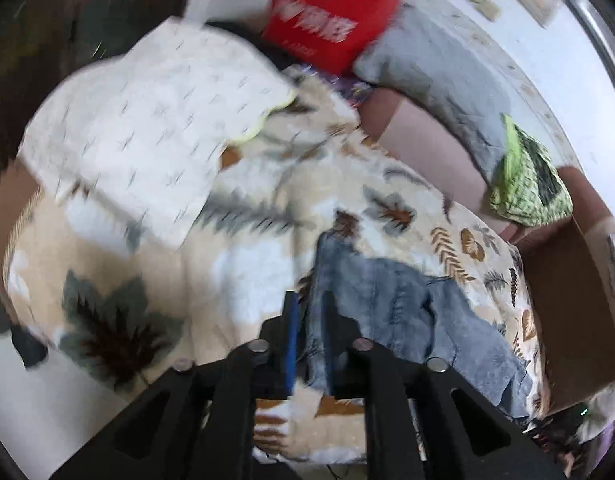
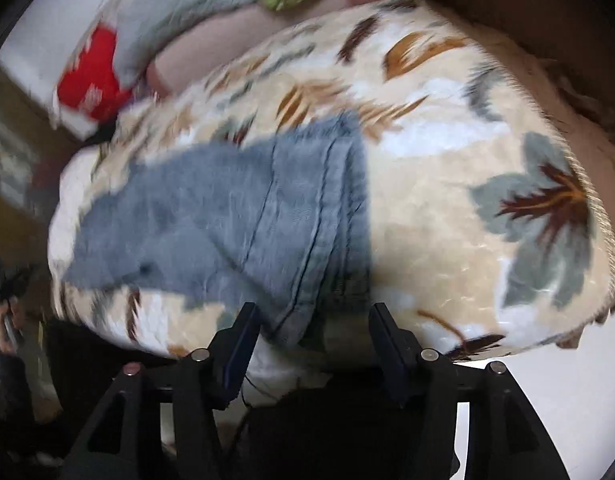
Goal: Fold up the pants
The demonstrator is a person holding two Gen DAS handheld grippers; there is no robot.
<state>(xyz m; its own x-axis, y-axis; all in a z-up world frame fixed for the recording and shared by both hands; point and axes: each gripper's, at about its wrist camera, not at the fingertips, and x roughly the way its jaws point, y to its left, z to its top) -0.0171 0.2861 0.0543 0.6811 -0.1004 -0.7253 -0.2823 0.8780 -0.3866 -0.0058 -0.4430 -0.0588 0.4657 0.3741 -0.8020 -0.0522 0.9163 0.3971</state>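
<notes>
The pants (image 2: 243, 216), blue-grey denim, lie spread on the leaf-print blanket (image 2: 447, 184) covering the bed, and I judge them soft but fairly heavy, likely to sag and drag on the fleece unless taken by a thick seam or hem. My left gripper (image 1: 309, 320) is pinched together on a fold of the denim, while my right gripper (image 2: 311, 320) stands wide apart at the near edge, gripping nothing yet.
</notes>
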